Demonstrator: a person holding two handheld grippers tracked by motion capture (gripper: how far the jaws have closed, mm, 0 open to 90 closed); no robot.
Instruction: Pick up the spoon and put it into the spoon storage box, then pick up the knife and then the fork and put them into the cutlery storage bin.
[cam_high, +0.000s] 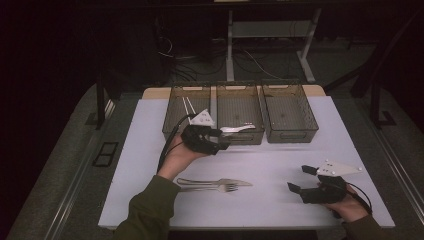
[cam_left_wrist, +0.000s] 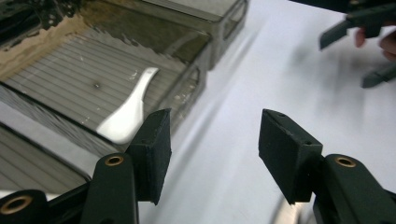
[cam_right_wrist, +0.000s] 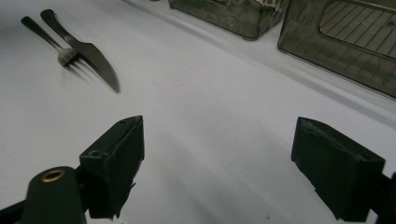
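Left gripper view shows the left gripper with jaws apart and nothing between them; the white spoon lies inside the middle basket. Right gripper is wide apart above the table.

Three bins, one white spoon, one fork, one knife, two chopsticks

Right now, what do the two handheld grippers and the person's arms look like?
Both grippers are black, with two blocky flat-faced fingers and brass-coloured pivot bushings. The left gripper and right gripper each carry a pale grey three-cornered plate on top with small dark marks. A black cable trails from the left one. The left sleeve is olive green.
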